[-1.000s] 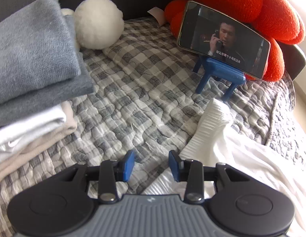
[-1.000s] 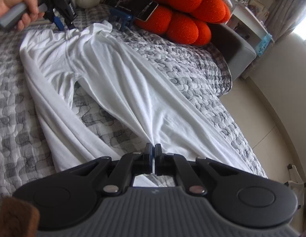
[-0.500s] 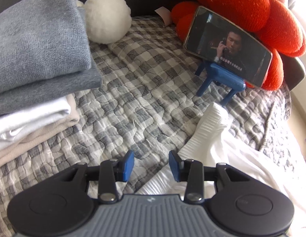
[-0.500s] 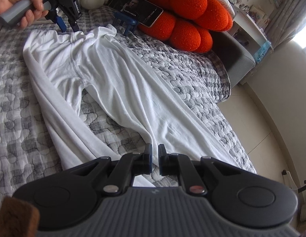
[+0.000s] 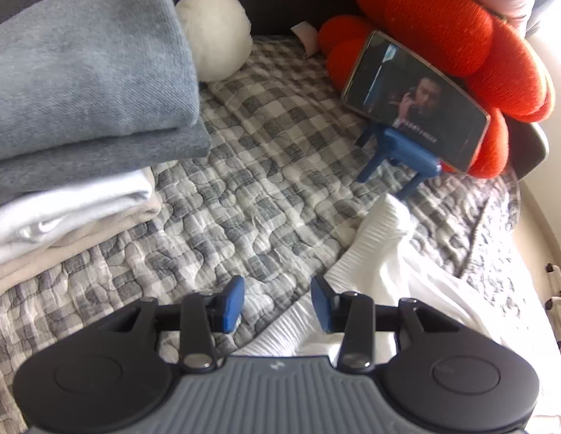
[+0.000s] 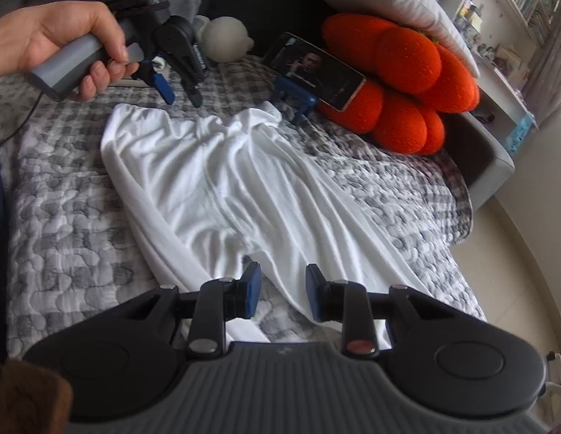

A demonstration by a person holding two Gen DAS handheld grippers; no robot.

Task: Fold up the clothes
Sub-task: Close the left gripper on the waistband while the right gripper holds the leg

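White trousers [image 6: 244, 188] lie rumpled on the grey checked quilt [image 6: 63, 217], waistband at the far end, legs toward me. My right gripper [image 6: 279, 294] is open and empty, just above the near leg cloth. My left gripper [image 5: 277, 302] is open and empty, hovering over the ribbed waistband [image 5: 374, 238]. It also shows in the right wrist view [image 6: 182, 97], held in a hand above the waistband's far edge.
A stack of folded grey, white and beige clothes [image 5: 81, 115] sits at the left. A phone [image 5: 414, 101] on a blue stand [image 5: 400, 155] leans by orange cushions [image 5: 461, 32]. A white plush ball [image 5: 215, 47] lies behind. The bed edge and floor [image 6: 515, 271] are at the right.
My right gripper has opened, let go of the trouser leg and moved toward the waistband; the trousers now lie bunched. My left gripper stayed open and drifted slightly left.
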